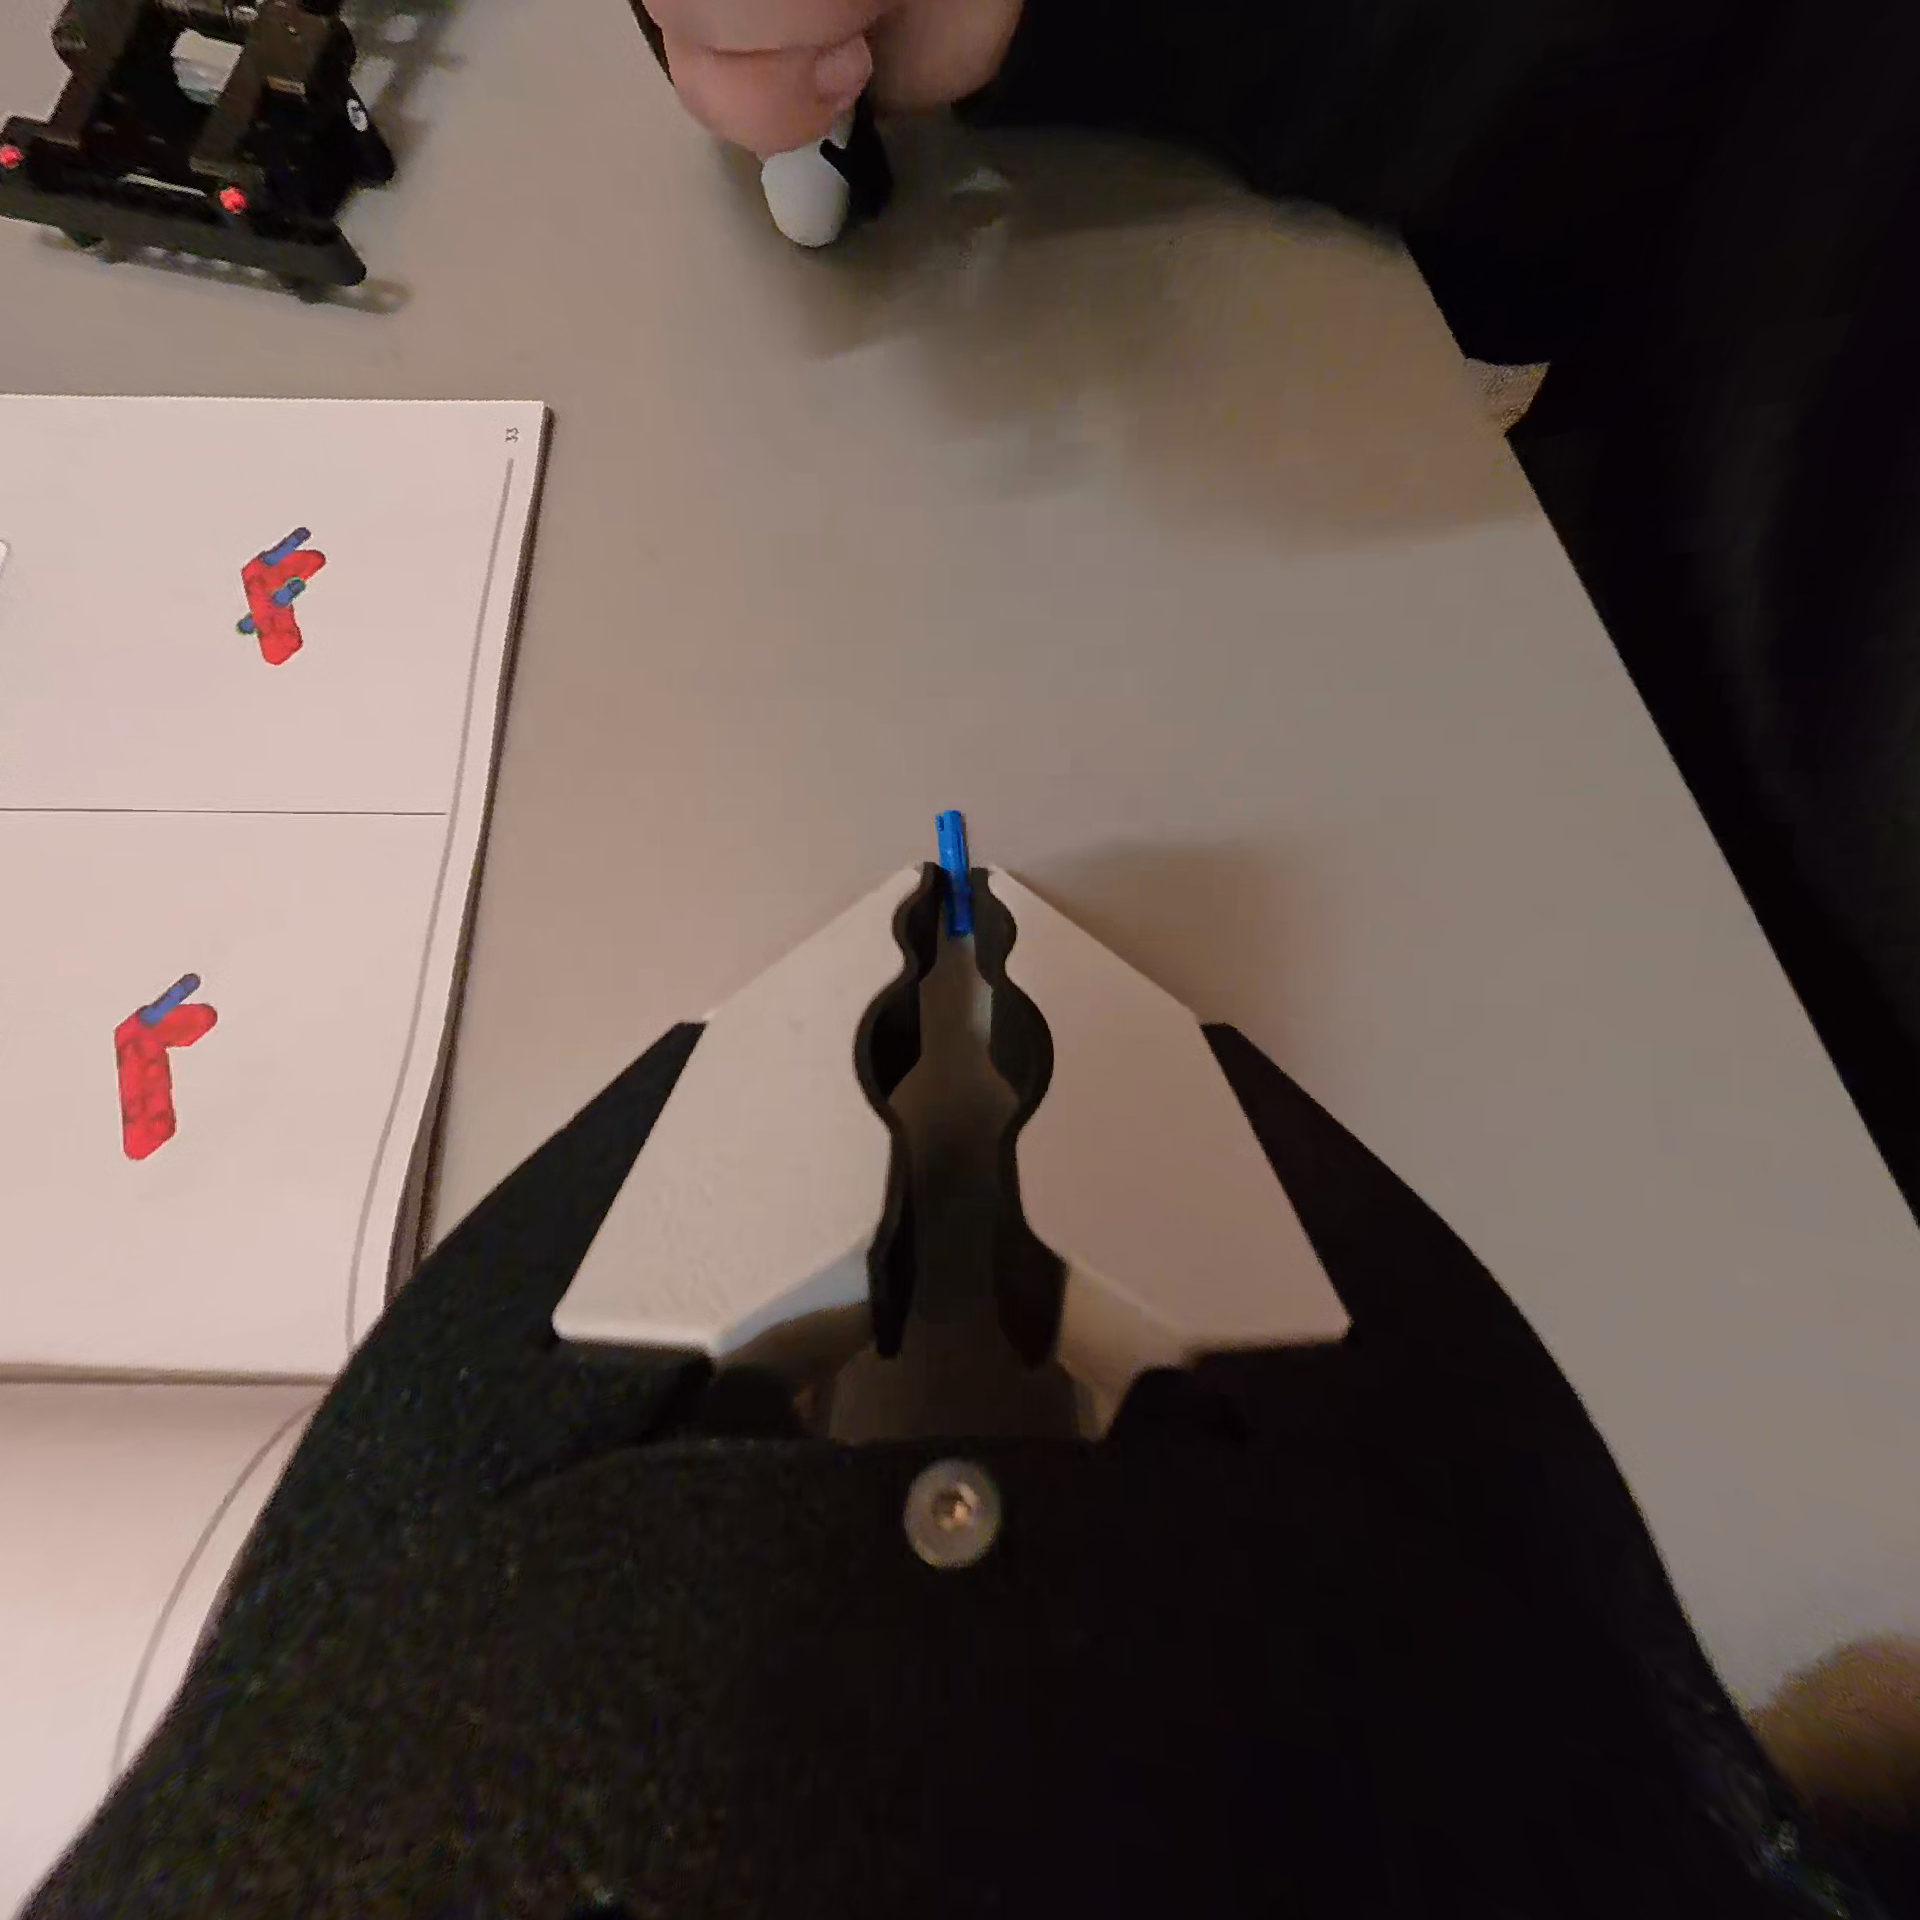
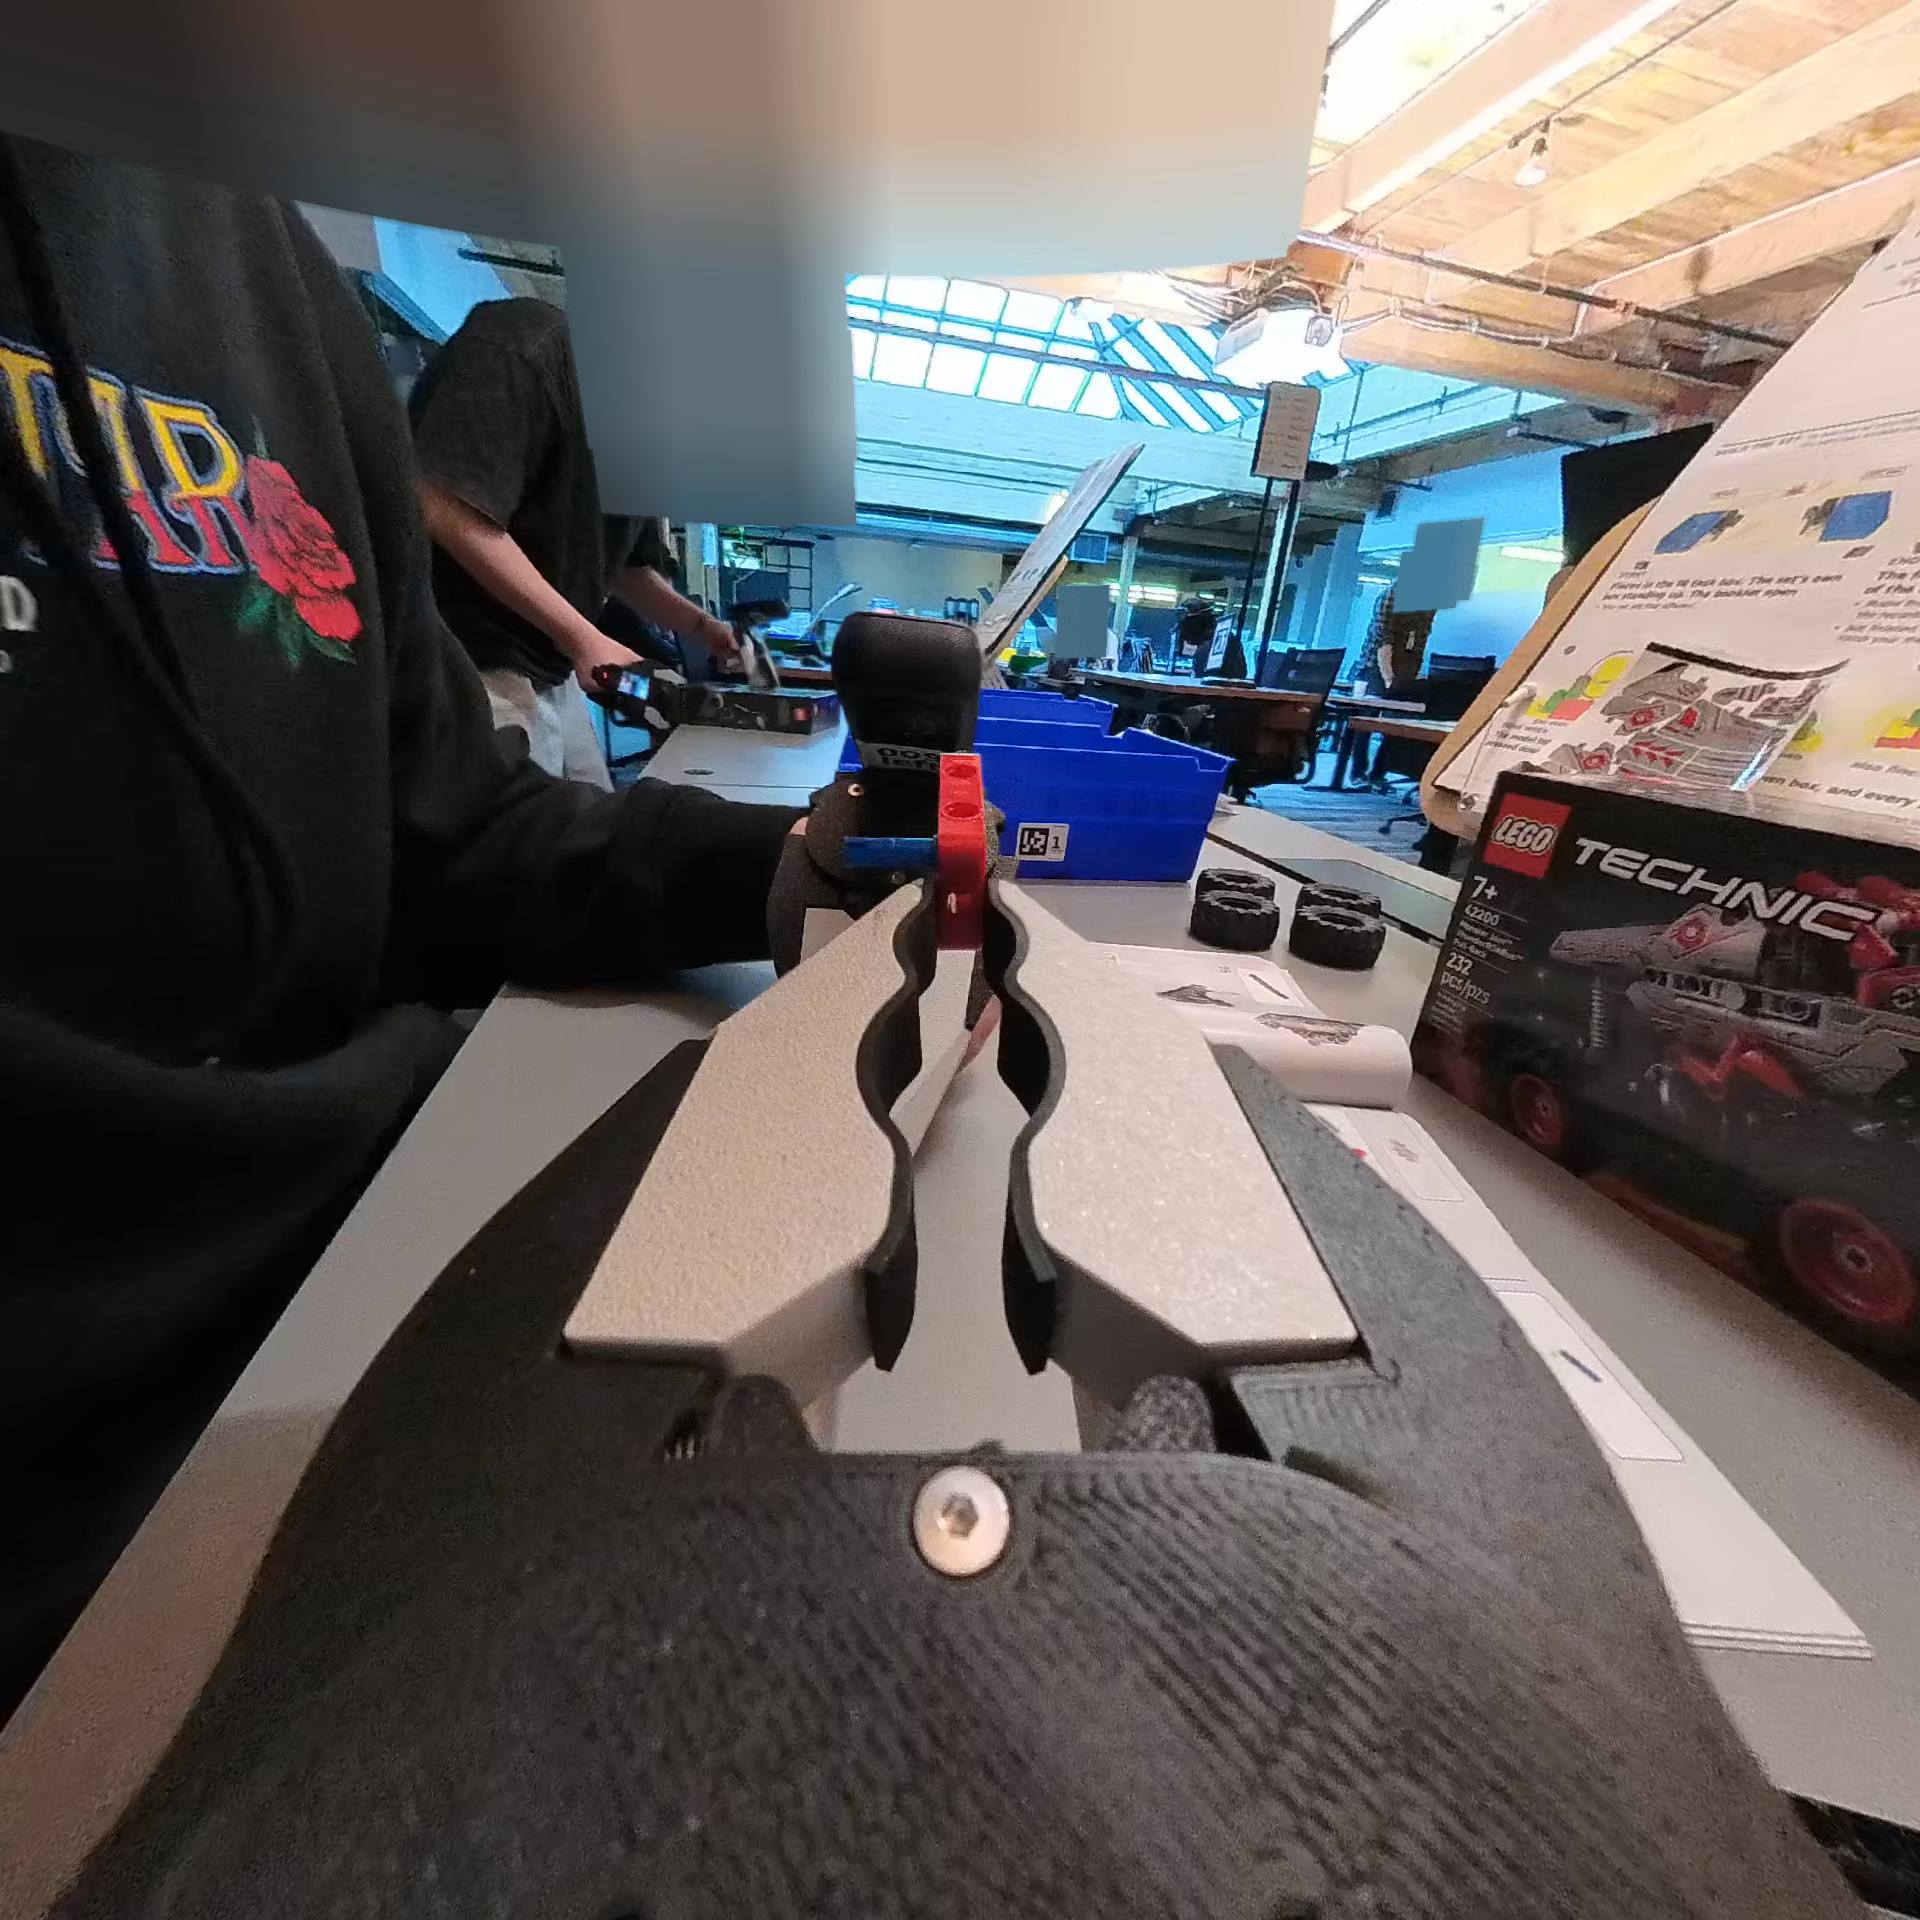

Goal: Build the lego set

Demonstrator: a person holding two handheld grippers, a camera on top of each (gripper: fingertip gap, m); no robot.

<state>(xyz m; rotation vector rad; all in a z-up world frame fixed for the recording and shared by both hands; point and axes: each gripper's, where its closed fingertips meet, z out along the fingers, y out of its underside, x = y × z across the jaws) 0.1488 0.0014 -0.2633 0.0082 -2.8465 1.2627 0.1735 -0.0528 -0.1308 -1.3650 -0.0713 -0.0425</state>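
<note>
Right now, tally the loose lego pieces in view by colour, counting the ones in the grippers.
Blue: 2, one pin in the left gripper, one pin in the red beam
Red: 1 beam in the right gripper
Black: 4 tyres
Total: 7

Dim and warm in the left wrist view, with soft shadows on the grey table [image 1: 1039, 623] at 12 to 2 o'clock and motion blur on the hand [image 1: 831, 62] at 12. Much brighter in the right wrist view: daylight from skylights [image 2: 1039, 343] at 12 o'clock. Strong fisheye bending toward every edge; foreground sharp, distance soft.
</note>
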